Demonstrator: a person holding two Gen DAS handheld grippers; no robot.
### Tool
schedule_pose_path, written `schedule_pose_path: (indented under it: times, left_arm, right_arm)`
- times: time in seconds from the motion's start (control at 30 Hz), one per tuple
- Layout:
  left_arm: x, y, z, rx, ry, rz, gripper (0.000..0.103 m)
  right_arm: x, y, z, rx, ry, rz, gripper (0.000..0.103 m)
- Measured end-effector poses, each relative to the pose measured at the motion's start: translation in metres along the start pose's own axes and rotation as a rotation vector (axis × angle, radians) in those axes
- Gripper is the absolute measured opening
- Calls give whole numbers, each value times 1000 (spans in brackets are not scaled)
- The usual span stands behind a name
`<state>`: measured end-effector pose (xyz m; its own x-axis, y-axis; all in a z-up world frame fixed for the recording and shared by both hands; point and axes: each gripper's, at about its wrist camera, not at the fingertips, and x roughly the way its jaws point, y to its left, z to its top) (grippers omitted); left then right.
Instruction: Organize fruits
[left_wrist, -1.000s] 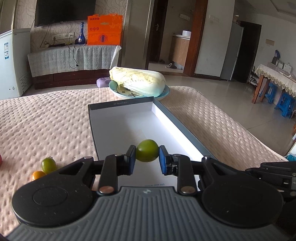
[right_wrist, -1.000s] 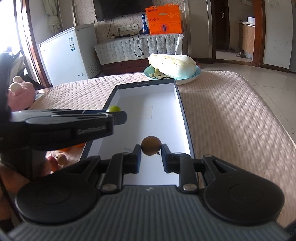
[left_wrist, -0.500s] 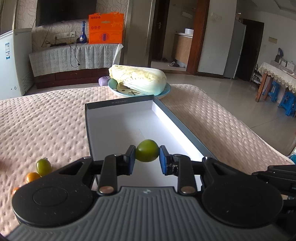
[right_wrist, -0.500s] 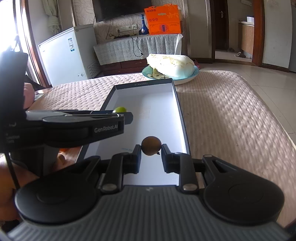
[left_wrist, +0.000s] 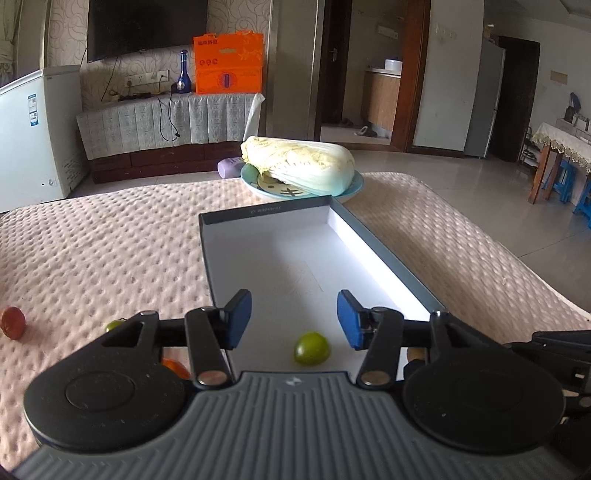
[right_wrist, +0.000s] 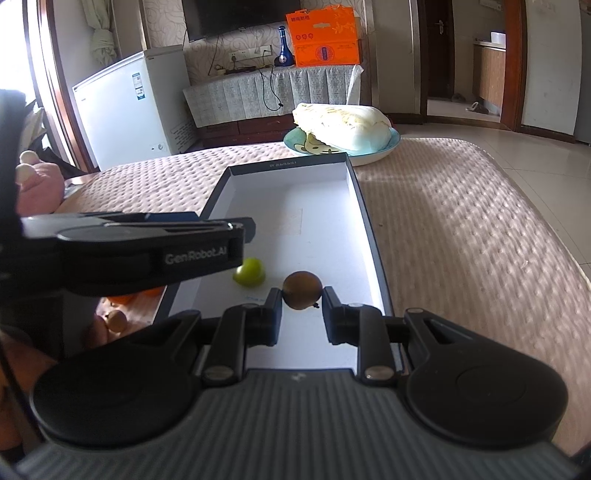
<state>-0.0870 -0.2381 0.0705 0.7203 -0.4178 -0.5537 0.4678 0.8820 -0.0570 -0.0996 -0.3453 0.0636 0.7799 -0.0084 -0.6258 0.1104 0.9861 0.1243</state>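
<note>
Long shallow cardboard box (left_wrist: 334, 218) with grey rim and white floor, lying lengthwise on the pink dimpled quilt (left_wrist: 110, 240). Small round green fruit (left_wrist: 312, 348) resting on the white floor at the box's near end, free of any grip. Left gripper (left_wrist: 294, 319) above it, blue pads (left_wrist: 240, 314) apart and opening, nothing touching them. Right gripper (right_wrist: 302, 317) also over the box's near end, clamped tight on a small round brown fruit (right_wrist: 302, 290), just right of the green one. Outside the box's left wall: a second small green fruit (left_wrist: 113, 325), an orange one (left_wrist: 175, 367), a red one (left_wrist: 13, 322). Beyond the box's far end, pale napa cabbage (left_wrist: 299, 166) on a blue-rimmed plate (left_wrist: 354, 184).
</note>
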Motion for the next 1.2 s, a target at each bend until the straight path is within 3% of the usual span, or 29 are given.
schedule_pose_path:
  times: [1.2]
  left_arm:
    - [-46, 82, -4, -83, -26, 56, 64]
  right_arm:
    - [37, 35, 11, 45, -9, -15, 26]
